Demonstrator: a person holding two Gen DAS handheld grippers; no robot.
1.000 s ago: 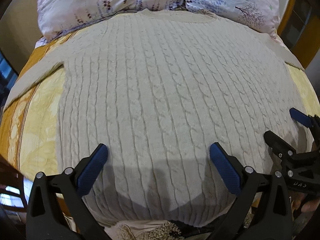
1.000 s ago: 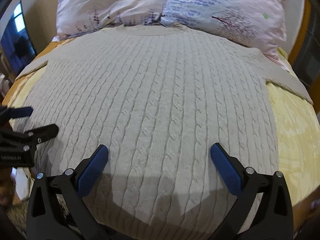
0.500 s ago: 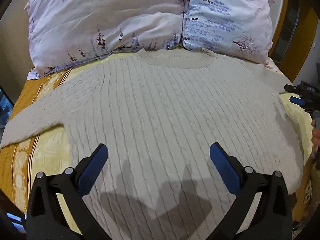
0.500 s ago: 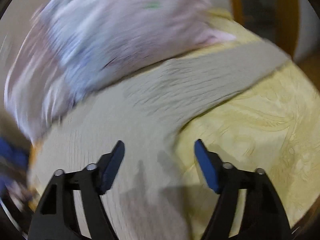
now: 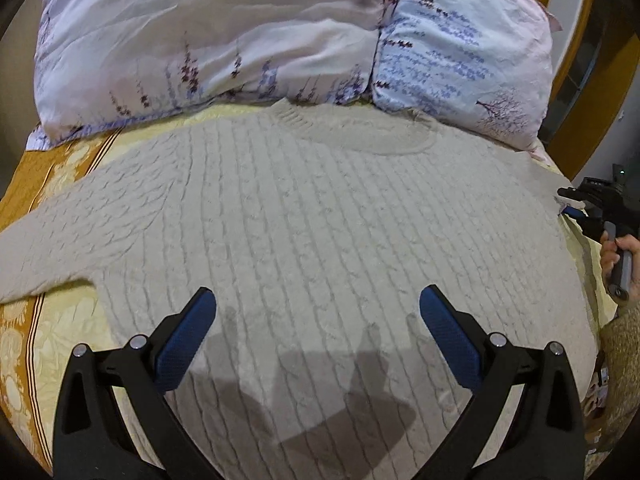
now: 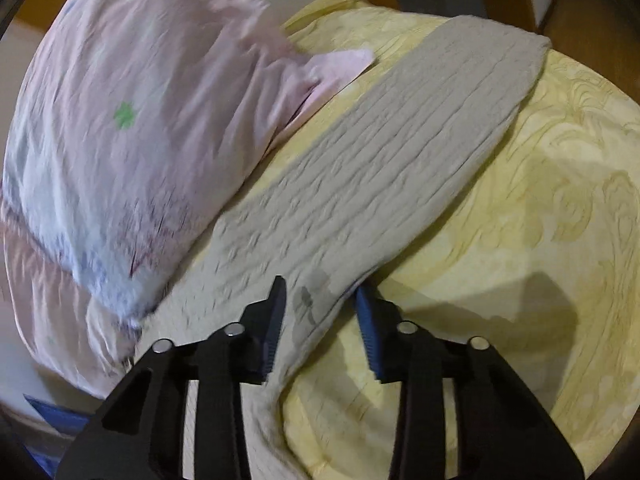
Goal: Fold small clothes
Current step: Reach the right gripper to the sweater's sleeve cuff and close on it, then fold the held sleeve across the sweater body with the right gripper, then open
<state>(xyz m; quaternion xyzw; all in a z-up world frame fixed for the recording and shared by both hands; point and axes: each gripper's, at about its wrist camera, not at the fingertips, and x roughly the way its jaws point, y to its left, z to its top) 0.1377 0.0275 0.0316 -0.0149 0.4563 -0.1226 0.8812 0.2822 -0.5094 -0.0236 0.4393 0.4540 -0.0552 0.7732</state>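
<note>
Yellow bedspread (image 5: 48, 344) carries my cream cable-knit sweater (image 5: 320, 240), spread flat below the floral pillows (image 5: 248, 36). My left gripper (image 5: 318, 334) hovers over its body, fingers spread wide and empty. My right gripper (image 6: 320, 320) has just been closing around the sleeve (image 6: 400, 152), the fabric between its fingers, not yet pinched.

Your right gripper (image 6: 320, 320) leaves the sweater's (image 5: 320, 240) hem for its right sleeve (image 6: 400, 152); jaws have just been closing, sleeve edge between them. Left gripper (image 5: 318, 336) backs off, pillows (image 5: 280, 40) filling more view.
</note>
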